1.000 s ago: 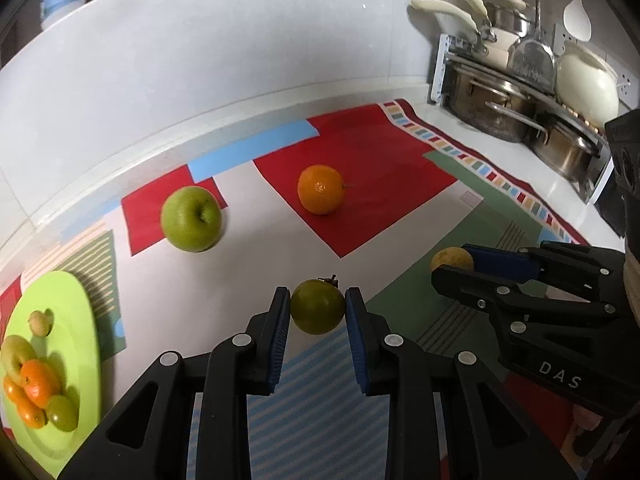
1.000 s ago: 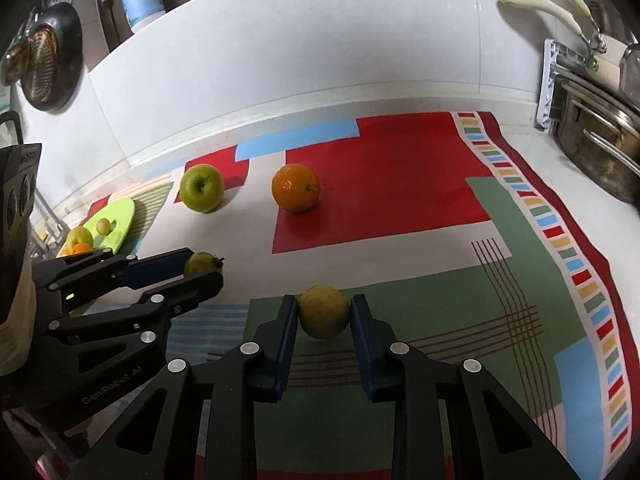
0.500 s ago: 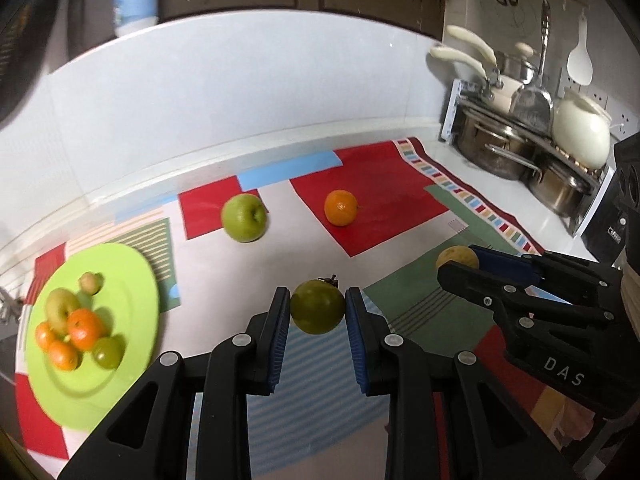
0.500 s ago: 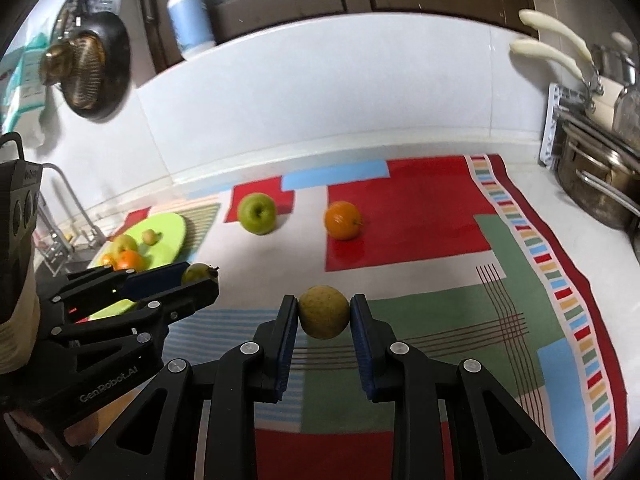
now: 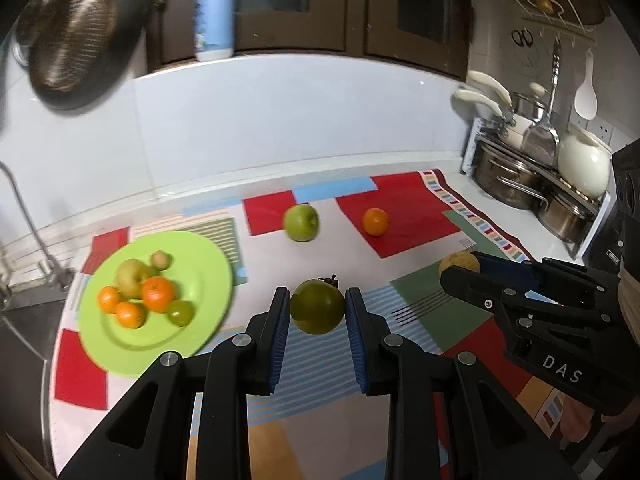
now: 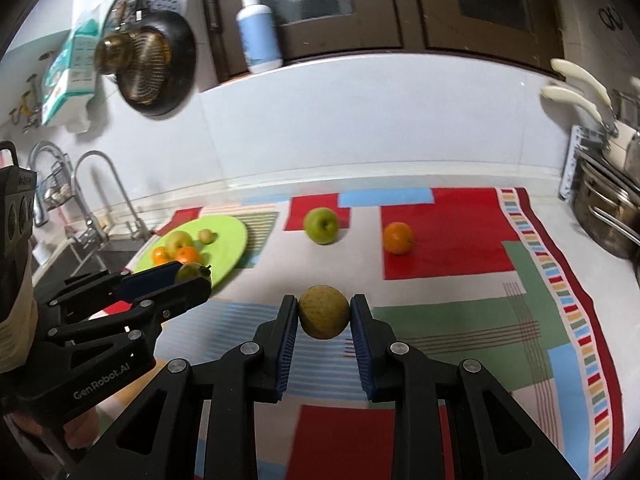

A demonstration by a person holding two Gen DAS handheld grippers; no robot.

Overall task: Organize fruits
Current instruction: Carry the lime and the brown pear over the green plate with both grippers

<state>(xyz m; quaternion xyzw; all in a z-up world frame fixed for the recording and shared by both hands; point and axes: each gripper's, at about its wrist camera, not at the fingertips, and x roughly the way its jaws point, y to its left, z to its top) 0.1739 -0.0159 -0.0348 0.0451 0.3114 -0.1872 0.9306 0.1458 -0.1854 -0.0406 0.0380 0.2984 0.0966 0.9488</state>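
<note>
The left hand-held gripper (image 5: 318,312) is clamped on a dark green fruit (image 5: 317,306) and the right hand-held gripper (image 6: 324,312) on a yellowish one (image 6: 324,311), both clear of the bench, probably bound for the green plate (image 5: 208,276) holding the gathered fruit; a green apple (image 5: 301,222) and an orange (image 5: 375,221) wait on the mat.

Left wrist view raised over the patterned cloth (image 5: 404,312), facing the backsplash, right wrist view alongside to its right, both sharing green plate (image 5: 208,276), green apple (image 6: 321,225), orange (image 6: 397,237)
</note>
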